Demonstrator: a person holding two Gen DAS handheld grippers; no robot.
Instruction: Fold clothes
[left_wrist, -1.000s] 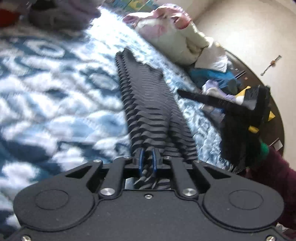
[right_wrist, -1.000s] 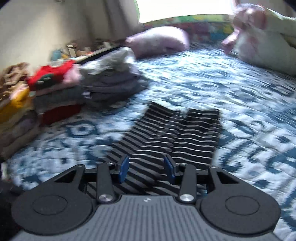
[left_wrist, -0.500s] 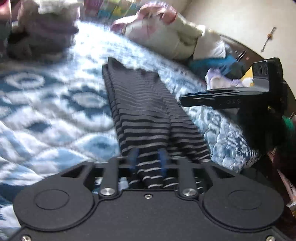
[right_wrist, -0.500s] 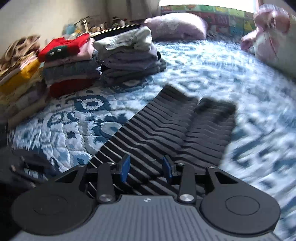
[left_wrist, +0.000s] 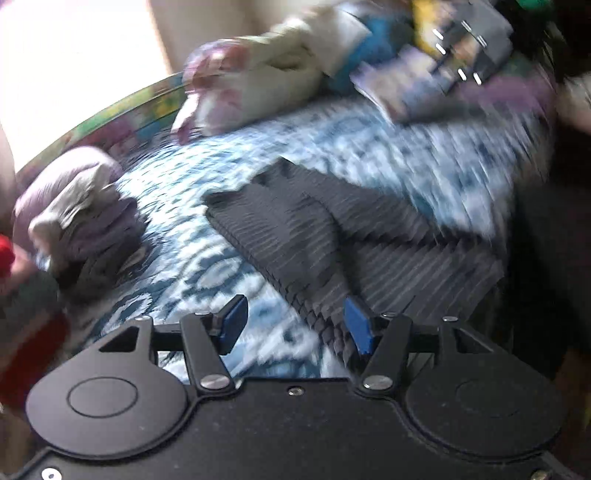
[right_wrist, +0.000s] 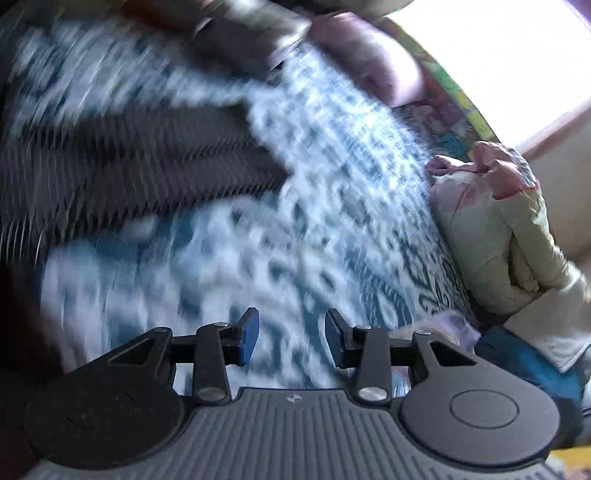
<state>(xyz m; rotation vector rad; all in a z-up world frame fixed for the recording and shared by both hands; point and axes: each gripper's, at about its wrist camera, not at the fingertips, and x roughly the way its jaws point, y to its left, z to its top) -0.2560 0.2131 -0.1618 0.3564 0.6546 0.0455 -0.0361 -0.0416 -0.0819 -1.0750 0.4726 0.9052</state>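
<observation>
A black garment with thin grey stripes (left_wrist: 314, 236) lies flat on the blue and white quilt (left_wrist: 388, 147), two long parts side by side. My left gripper (left_wrist: 295, 326) is open and empty just above the garment's near edge. In the right wrist view the garment (right_wrist: 129, 166) lies at the upper left, blurred. My right gripper (right_wrist: 290, 338) is open and empty over bare quilt (right_wrist: 314, 221), apart from the garment.
A stack of folded clothes (left_wrist: 77, 229) stands at the left of the left wrist view. A pink and cream bundle (right_wrist: 498, 229) lies at the bed's far side, and loose clothes (left_wrist: 443, 74) lie at the upper right. Both views are motion-blurred.
My left gripper has let go of the striped garment and opened. Both grippers have swung away fast; the right one now faces bare quilt beside the garment.
</observation>
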